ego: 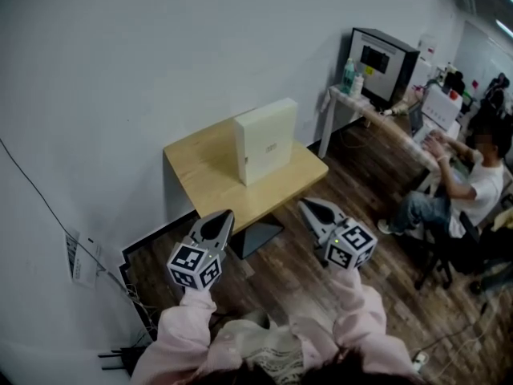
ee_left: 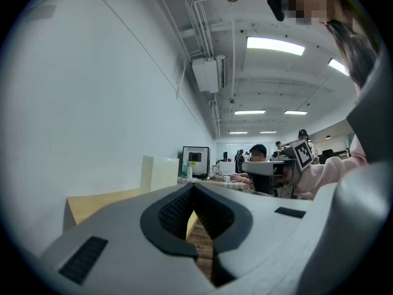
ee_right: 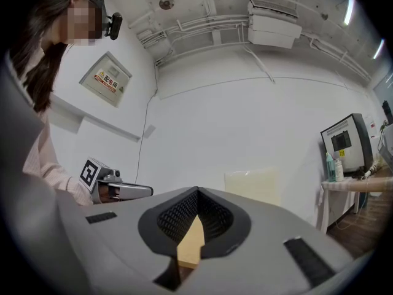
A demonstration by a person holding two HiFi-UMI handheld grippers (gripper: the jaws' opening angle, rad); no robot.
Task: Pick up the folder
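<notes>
Approach step, as I judge it: the white folder stands upright on the bench, at 1 o'clock from the left tongs and 11 o'clock from the right tongs. Both are pressed together and empty, short of the folder. Next they likely must spread and reach in.

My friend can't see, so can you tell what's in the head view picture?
A white box folder stands upright on a wooden table by a white wall. In front, the left gripper and right gripper, both shut and empty, point toward it without touching.

The folder looks matt and smooth, the table pale wood, the floor dark wood.
</notes>
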